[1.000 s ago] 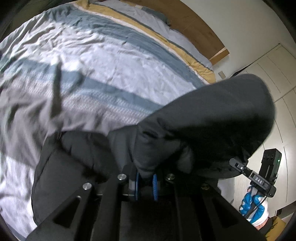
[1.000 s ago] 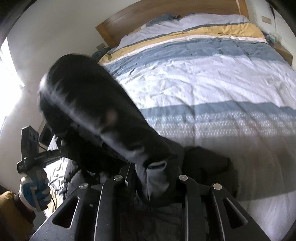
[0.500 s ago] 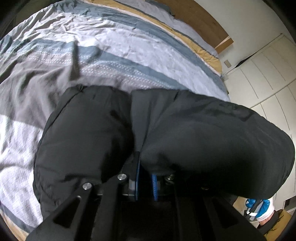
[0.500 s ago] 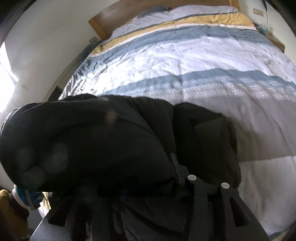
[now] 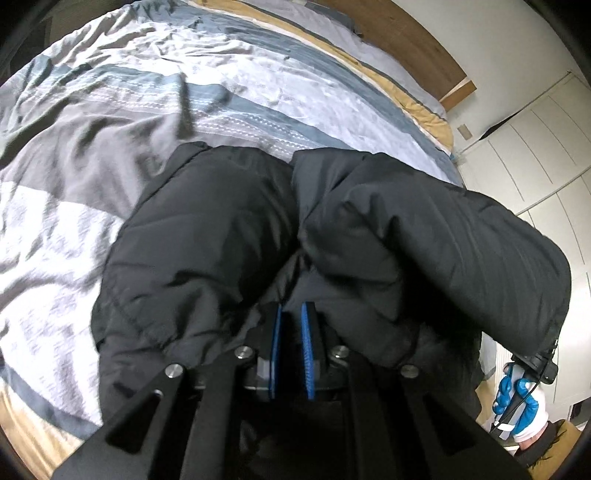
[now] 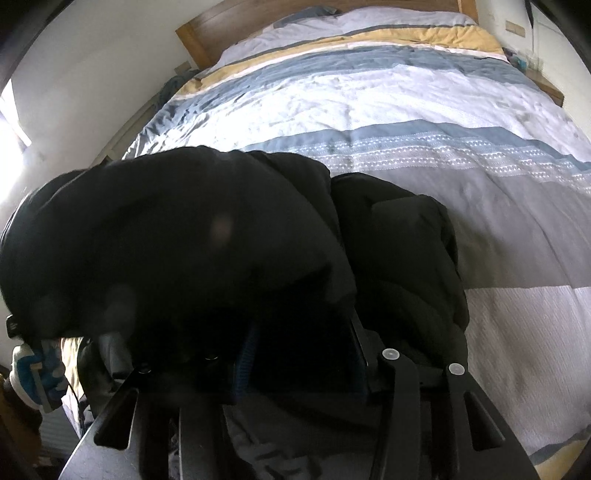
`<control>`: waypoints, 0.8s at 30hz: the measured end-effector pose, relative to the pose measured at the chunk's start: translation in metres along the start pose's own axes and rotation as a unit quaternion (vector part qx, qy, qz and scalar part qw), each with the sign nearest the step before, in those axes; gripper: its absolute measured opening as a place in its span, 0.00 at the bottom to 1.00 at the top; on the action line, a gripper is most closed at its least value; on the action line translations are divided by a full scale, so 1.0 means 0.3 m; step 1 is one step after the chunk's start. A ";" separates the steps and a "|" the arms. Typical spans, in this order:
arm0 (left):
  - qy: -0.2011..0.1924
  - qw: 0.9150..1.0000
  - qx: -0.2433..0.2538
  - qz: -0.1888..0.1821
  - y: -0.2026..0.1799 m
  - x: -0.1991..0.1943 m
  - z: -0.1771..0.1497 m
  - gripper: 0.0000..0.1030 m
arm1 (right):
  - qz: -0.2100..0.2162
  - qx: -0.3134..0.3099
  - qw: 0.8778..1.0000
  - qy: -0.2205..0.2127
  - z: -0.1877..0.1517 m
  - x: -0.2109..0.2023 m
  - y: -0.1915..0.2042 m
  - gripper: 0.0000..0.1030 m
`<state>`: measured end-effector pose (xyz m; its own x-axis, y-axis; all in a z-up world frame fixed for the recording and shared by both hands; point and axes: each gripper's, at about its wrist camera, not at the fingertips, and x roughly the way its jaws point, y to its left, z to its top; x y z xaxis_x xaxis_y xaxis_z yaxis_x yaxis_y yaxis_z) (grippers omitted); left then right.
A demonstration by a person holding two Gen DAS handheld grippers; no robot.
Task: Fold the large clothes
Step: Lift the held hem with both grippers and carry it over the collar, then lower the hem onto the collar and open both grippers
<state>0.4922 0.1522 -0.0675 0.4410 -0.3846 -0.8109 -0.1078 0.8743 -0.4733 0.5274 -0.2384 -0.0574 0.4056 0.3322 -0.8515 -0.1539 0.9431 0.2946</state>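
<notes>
A black padded jacket (image 5: 229, 236) lies bunched on the striped duvet (image 5: 92, 122) near the bed's foot. My left gripper (image 5: 291, 314) is shut on a fold of the jacket between its blue pads (image 5: 275, 343). In the right wrist view the jacket (image 6: 207, 236) is draped over my right gripper (image 6: 299, 332); its jaws stand wide apart, with dark cloth between them. Its fingertips are partly hidden in shadow.
The duvet (image 6: 406, 110) stretches to a wooden headboard (image 6: 295, 14). White wardrobe doors (image 5: 535, 140) stand beside the bed. The person's blue-and-white gloved hands (image 5: 517, 410) (image 6: 37, 373) show at the frame edges.
The jacket, held up in the air a second ago, has come down onto the duvet and spread out. The right gripper's jaws have opened.
</notes>
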 end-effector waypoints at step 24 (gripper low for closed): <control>-0.065 0.997 0.014 -0.049 -0.204 -0.268 0.195 0.14 | 0.007 -0.005 0.998 -0.057 0.135 -0.322 0.037 0.58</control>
<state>0.5153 0.1469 0.0469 0.5604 -0.4281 -0.7090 -0.0350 0.8430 -0.5367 0.5230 -0.2596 0.0457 0.5033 0.3445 -0.7925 -0.1687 0.9386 0.3009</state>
